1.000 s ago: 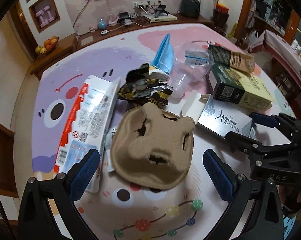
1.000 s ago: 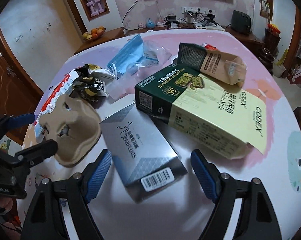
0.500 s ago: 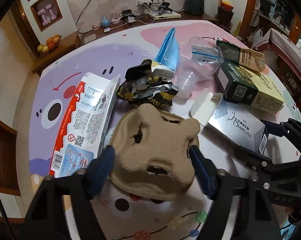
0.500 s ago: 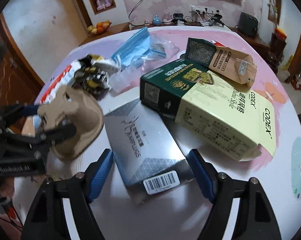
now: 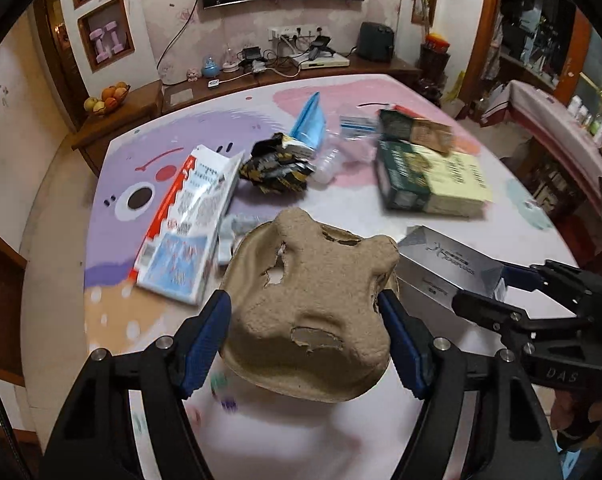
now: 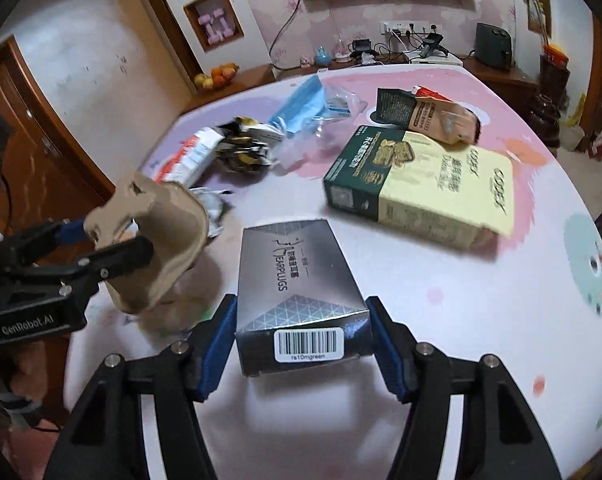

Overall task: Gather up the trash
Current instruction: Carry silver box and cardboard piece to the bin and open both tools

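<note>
My left gripper (image 5: 305, 328) is shut on a torn brown pulp cup tray (image 5: 313, 304) and holds it lifted above the table (image 5: 341, 216). It also shows at the left of the right wrist view (image 6: 157, 240). My right gripper (image 6: 301, 336) is shut on a silver earplugs box (image 6: 297, 280) with a barcode label, its far end raised off the table; the box also shows in the left wrist view (image 5: 445, 268).
On the table lie a green and cream biscuit box (image 6: 421, 184), a brown snack bag (image 6: 429, 116), a blue mask pack (image 5: 311, 120), a black and gold wrapper (image 5: 277, 168), a red and white box (image 5: 193, 220) and clear plastic (image 5: 353, 136).
My left gripper closed on the pulp tray and lifted it. My right gripper closed on the earplugs box and raised it.
</note>
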Demonstrator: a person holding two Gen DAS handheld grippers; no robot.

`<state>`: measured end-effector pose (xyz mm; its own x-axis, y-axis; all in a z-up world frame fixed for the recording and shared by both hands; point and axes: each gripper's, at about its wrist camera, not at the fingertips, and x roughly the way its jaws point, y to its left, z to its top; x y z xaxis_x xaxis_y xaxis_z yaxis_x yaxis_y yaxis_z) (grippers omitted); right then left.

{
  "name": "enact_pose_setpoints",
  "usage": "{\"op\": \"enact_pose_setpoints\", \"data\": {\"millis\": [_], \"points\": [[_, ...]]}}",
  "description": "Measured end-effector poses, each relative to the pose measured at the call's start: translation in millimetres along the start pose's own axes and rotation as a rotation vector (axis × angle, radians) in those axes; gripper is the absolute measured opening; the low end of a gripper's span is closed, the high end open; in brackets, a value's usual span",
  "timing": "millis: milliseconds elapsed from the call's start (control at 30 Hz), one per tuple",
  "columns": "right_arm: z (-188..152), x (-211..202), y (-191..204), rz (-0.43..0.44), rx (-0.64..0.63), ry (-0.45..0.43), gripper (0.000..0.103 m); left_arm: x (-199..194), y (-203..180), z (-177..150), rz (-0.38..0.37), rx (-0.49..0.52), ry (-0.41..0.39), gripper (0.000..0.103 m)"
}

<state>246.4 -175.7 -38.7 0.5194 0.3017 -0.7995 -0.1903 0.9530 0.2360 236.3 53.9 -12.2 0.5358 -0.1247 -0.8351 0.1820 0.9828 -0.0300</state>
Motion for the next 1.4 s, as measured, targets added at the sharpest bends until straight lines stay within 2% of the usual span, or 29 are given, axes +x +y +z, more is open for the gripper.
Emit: {"op": "enact_pose_setpoints", "data": {"millis": [233, 400, 600, 700, 833, 967, 1100, 1267, 1400], "points": [[-53, -59, 15, 0.059, 0.047, -0.056, 0.063, -57, -16, -65, -0.073, -0.051, -0.017, 0.073], [-99, -95, 19, 0.066, 0.091, -0.083, 0.063, -89, -35, -119, -0.105, -0.071, -0.029, 0.073], [-167, -131, 10, 0.085, 0.213, -0.068, 0.063, -103, -56, -176, -0.100, -0.073, -0.029, 0.073], [-193, -136, 1, 0.075, 0.258, -0.042, 0.063, -95, -61, -201, -0.130, -0.100, 0.010, 0.073], [-224, -125, -14, 0.055, 0.328, 0.033, 0.063, -73, -71, -228, -0.134, -0.096, 0.069, 0.073], [-251, -95, -32, 0.027, 0.401, 0.124, 0.063, -46, -85, -256, -0.135, -0.070, 0.134, 0.073], [-277, -60, -52, -0.001, 0.492, 0.200, 0.063, -9, -92, -274, -0.170, -0.092, 0.250, 0.073], [-311, -10, -83, -0.029, 0.638, 0.283, 0.063, 28, -92, -285, -0.131, -0.105, 0.297, 0.073], [-333, 19, -95, -0.050, 0.693, 0.326, 0.063, 54, -105, -296, -0.105, -0.049, 0.321, 0.073]]}}
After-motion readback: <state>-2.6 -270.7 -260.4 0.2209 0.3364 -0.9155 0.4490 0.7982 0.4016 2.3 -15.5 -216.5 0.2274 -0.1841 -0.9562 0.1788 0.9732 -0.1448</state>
